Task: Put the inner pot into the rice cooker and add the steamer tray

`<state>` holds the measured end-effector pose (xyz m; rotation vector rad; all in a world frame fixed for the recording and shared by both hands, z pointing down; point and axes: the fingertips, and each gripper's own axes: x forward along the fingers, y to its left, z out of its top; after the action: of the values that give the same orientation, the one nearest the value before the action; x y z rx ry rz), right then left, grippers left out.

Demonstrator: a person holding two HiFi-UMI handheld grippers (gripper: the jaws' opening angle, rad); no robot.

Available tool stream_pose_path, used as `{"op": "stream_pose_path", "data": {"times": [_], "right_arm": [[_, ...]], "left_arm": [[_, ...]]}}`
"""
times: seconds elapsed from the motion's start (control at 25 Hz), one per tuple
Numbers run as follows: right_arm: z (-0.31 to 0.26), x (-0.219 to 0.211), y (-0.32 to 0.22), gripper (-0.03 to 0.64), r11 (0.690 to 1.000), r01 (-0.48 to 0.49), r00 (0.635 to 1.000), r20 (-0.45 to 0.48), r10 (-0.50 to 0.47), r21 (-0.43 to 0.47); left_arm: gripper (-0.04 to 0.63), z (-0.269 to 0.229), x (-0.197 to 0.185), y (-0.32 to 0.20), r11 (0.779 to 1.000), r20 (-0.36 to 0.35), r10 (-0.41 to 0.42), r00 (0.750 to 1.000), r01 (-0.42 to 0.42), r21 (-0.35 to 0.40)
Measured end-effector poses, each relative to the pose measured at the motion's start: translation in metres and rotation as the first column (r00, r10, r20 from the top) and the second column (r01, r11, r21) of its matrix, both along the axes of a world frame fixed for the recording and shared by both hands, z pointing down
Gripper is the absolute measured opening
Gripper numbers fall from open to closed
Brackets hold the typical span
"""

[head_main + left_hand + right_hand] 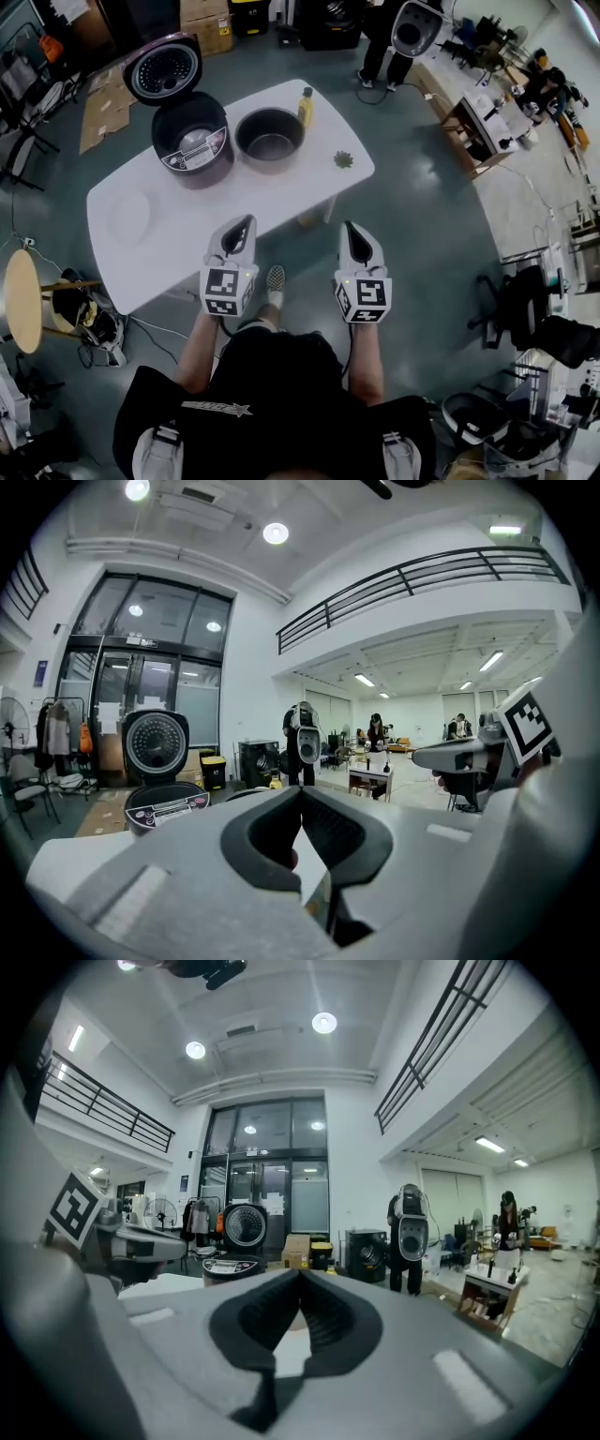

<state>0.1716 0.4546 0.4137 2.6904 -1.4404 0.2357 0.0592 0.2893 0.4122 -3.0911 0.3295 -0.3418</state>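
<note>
The dark rice cooker (192, 139) stands on the white table (309, 192) with its lid (162, 70) swung up and its cavity showing. Right beside it sits the dark inner pot (269, 136), upright. A pale round steamer tray (129, 217) lies near the table's left end. My left gripper (246, 223) and right gripper (350, 228) hover side by side at the table's near edge, both shut and holding nothing. The left gripper (300, 794) in its own view faces the cooker (169, 803). The right gripper (300, 1279) in its own view sees the cooker (234, 1265) further left.
A yellow bottle (306, 105) stands behind the pot and a small green item (343, 159) lies to its right. A round wooden stool (21, 300) is left of the table. A person (380, 47) and a white robot head (416, 26) stand beyond. Desks line the right side.
</note>
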Motion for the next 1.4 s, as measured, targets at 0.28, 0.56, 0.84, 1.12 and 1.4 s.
{"op": "stream_pose_path", "data": {"times": [0.28,0.56,0.84,1.12,1.4], "right_arm": [[0.012,0.058,-0.044,0.005,0.999,-0.024,0.999,0.043,0.025,-0.02],[0.038,0.112,-0.104,0.005,0.999,-0.014,0.995,0.1,0.018,-0.04],[0.074,0.148,-0.157,0.005,0.997,0.018,0.987,0.159,-0.005,-0.078],[0.101,0.171,-0.196,0.005,0.992,0.052,0.978,0.207,-0.028,-0.115],[0.117,0.187,-0.225,0.005,0.985,0.093,0.971,0.231,-0.057,-0.147]], "left_arm": [[0.011,0.018,0.067,-0.048,0.999,0.052,0.025,0.998,-0.024,-0.026],[0.011,0.044,0.116,-0.104,0.999,0.107,0.01,0.994,-0.005,-0.052],[0.011,0.088,0.142,-0.151,0.994,0.179,-0.016,0.984,0.036,-0.107],[0.011,0.117,0.166,-0.171,0.988,0.219,-0.005,0.976,0.04,-0.151],[0.011,0.132,0.173,-0.19,0.981,0.242,-0.035,0.97,0.08,-0.179]]}}
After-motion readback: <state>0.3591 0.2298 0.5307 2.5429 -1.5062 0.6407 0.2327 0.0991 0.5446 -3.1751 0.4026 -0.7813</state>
